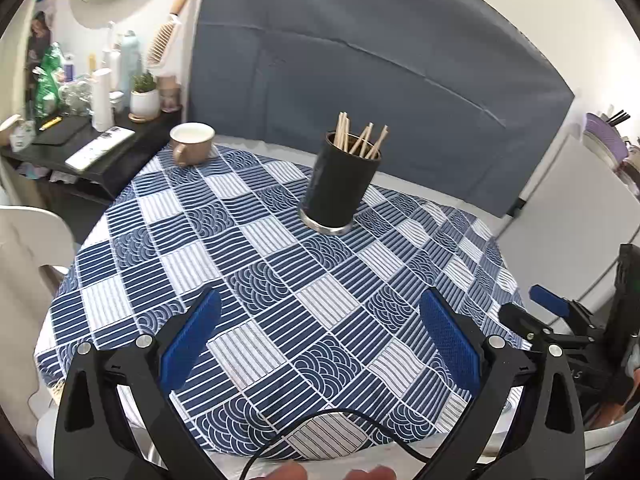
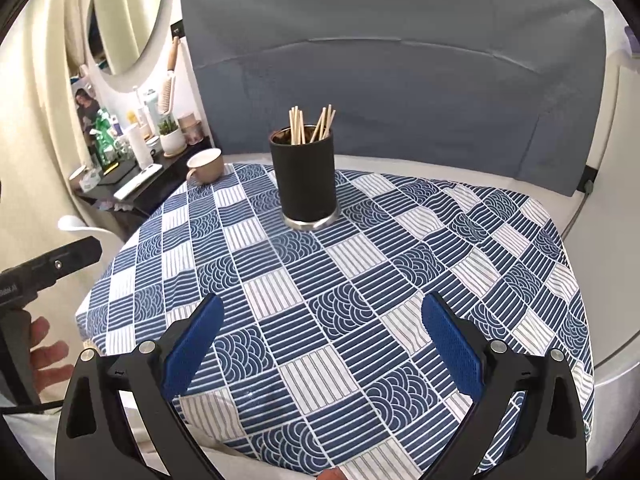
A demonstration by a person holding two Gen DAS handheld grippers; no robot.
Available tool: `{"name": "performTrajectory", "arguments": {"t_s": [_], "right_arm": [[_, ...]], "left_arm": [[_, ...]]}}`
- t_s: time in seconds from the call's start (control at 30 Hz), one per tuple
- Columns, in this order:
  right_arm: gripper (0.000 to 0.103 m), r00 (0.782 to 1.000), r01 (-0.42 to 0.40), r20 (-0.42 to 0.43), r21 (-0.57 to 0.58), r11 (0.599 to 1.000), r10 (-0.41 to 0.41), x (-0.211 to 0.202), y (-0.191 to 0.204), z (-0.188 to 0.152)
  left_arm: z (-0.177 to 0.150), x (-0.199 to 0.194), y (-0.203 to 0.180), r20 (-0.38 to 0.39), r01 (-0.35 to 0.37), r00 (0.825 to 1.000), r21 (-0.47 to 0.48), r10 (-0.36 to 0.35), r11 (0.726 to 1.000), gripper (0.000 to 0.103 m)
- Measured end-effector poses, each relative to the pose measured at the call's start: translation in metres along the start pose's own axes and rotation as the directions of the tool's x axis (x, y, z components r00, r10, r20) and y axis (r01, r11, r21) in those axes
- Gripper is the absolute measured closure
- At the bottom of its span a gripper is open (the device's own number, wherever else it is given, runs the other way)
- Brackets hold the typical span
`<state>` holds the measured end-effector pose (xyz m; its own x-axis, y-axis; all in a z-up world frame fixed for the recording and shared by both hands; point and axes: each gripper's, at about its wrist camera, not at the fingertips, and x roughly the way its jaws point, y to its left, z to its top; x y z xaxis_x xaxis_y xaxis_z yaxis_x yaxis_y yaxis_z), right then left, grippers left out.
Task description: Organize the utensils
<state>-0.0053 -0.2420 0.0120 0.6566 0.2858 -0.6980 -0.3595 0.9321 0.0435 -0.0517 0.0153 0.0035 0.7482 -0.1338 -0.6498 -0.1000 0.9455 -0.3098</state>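
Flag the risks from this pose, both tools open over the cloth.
1. The tall black cylindrical holder is narrow with wooden chopsticks leaning out of its top; a sideways nudge could tip it.
2. The blue-and-white patterned tablecloth looks rippled; a dragging right tool may snag it.
3. The beige ceramic mug sits near the table edge.

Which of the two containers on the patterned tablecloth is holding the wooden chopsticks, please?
The tall black cylindrical holder near the table's middle; chopsticks stand in it. The tan mug at the far left edge shows none.
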Motion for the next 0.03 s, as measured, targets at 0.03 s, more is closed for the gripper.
{"name": "performTrajectory", "arguments": {"t_s": [0.03], "right_arm": [[0.008, 1.000, 0.005, -0.002, 0.005, 1.000, -0.005, 0.0015, 0.0024, 0.0008]], "left_arm": [[0.0033, 0.0022, 0.0027, -0.006, 0.005, 1.000, 0.009, -0.005, 1.000, 0.006]]}}
